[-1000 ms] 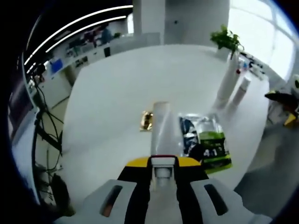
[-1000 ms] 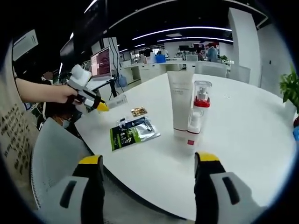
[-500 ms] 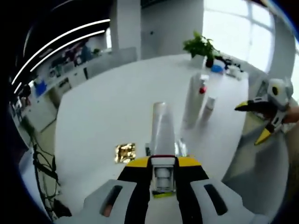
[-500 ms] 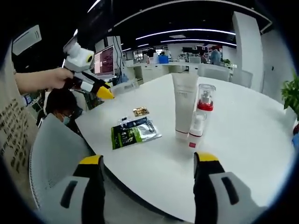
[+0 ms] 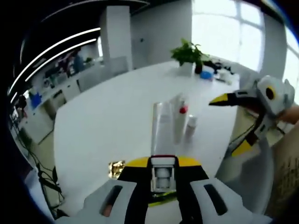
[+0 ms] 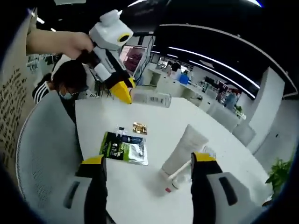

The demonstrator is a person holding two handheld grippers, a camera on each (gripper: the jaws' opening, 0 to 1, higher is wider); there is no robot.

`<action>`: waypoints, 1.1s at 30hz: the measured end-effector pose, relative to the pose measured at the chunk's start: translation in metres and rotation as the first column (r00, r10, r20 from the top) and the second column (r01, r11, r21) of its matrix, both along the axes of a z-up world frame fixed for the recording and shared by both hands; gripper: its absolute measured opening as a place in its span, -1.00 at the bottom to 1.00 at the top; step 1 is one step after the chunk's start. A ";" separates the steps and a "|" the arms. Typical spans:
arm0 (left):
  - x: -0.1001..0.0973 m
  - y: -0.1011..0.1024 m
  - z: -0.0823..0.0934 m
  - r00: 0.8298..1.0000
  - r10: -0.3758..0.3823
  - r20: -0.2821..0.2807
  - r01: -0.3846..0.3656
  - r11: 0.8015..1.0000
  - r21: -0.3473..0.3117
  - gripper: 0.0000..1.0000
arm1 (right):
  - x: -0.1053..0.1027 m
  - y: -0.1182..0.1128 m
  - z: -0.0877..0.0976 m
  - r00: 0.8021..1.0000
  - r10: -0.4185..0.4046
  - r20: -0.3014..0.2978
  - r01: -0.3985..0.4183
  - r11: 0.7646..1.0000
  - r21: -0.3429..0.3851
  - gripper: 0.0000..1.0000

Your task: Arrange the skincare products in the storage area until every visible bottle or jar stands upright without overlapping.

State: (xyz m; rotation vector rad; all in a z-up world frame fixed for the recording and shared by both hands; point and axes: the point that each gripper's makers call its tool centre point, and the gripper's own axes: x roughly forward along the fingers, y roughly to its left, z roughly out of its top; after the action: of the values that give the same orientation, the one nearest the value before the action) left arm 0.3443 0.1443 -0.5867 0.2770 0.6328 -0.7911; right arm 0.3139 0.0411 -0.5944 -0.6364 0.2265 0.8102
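We had lifted the clear cylindrical bottle (image 5: 160,122), clamped in the left claw (image 5: 163,164), higher over the white round table (image 5: 107,116) toward the upright white tube (image 6: 183,148), while the right claw (image 6: 145,164) hung wide open and empty, so placing remained.

green sachet (image 5: 161,199): mostly hidden behind the left gripper's jaws, only a sliver showing.
pump bottle (image 6: 204,154): partly covered by the right gripper's own right jaw.
gold packet (image 5: 116,169): blurred, print unreadable.
far desks (image 6: 177,77): too small to make out.
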 end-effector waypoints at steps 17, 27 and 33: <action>-0.026 -0.023 0.017 0.980 -0.117 -0.160 0.118 0.993 -0.002 -0.67 | 0.019 0.057 0.038 0.917 0.271 0.294 -0.185 0.939 -0.288 0.12; -0.039 -0.028 0.015 0.956 -0.175 -0.237 0.179 0.984 -0.006 -0.67 | 0.024 0.066 0.037 0.908 0.290 0.301 -0.206 0.937 -0.282 -0.10; -0.044 -0.034 0.018 0.944 -0.201 -0.262 0.192 0.980 -0.058 -0.67 | 0.020 0.061 0.029 0.933 0.264 0.243 -0.216 0.955 -0.205 -0.29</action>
State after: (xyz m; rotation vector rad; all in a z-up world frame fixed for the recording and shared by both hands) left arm 0.3003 0.1099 -0.5685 0.2073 0.8545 -1.0411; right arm 0.3337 0.1017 -0.5658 -0.9459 -0.0304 0.9353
